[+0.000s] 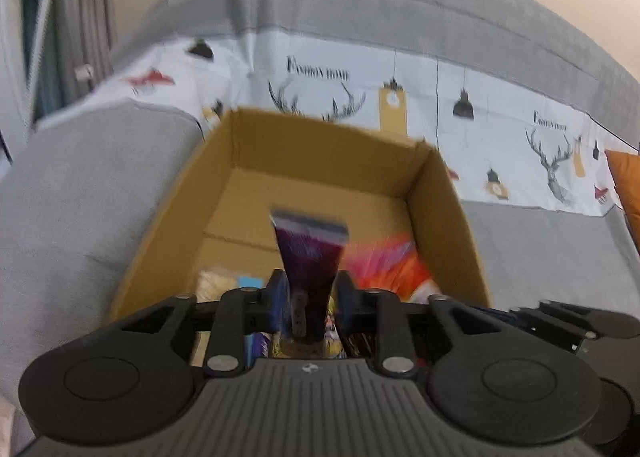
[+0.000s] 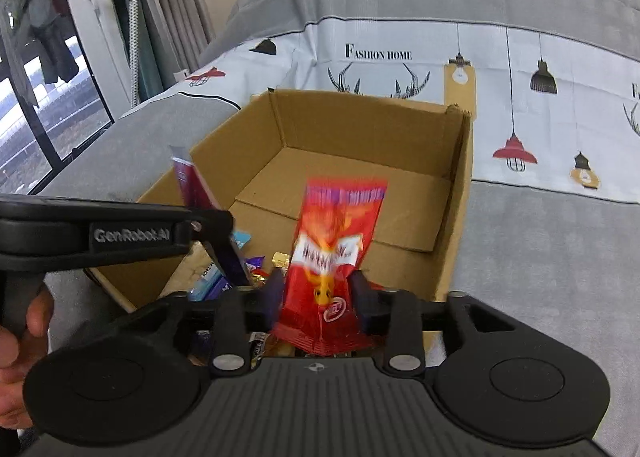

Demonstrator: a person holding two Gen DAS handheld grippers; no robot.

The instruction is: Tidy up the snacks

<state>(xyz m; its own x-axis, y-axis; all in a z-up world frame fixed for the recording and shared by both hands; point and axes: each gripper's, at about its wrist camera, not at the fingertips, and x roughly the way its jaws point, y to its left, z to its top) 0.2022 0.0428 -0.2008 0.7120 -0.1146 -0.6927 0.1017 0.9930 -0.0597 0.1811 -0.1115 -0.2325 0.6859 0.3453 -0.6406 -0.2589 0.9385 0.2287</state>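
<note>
The left wrist view showed the left gripper [image 1: 310, 299] with its blue-padded jaws closed on a dark purple foil snack packet [image 1: 309, 253], which stood up between them, its silvery top seam tilted slightly and smeared by blur. Beneath it sat an open brown cardboard box [image 1: 168, 225] resting on the grey fabric sofa [image 1: 80, 193], tight against the sofa's left armrest and backed by a white printed throw [image 1: 440, 97] with antlers and hanging lamps. At the near end of the box floor lay a jumble of small wrapped sweets [image 1: 224, 281], too blurred there to sort out; the far end of the floor was bare cardboard. An orange cushion [image 1: 628, 185] showed at the right edge of the sofa.

From the right wrist view, the right gripper [image 2: 318, 295] had its jaws pinched on a red and orange crinkly snack bag [image 2: 332, 253], held upright over the near edge of the box [image 2: 360, 129], with the bag's bottom seam hanging below the fingers. Just to its left the other gripper [image 2: 120, 235] reached in over the box's left wall, the purple packet [image 2: 192, 185] sticking up from it. Gold and purple wrapped candies [image 2: 276, 261] and a blue wrapper [image 2: 208, 285] lay in the near left corner of the box. The person's left hand [image 2: 20, 337] gripped the handle at the frame's left edge.
</note>
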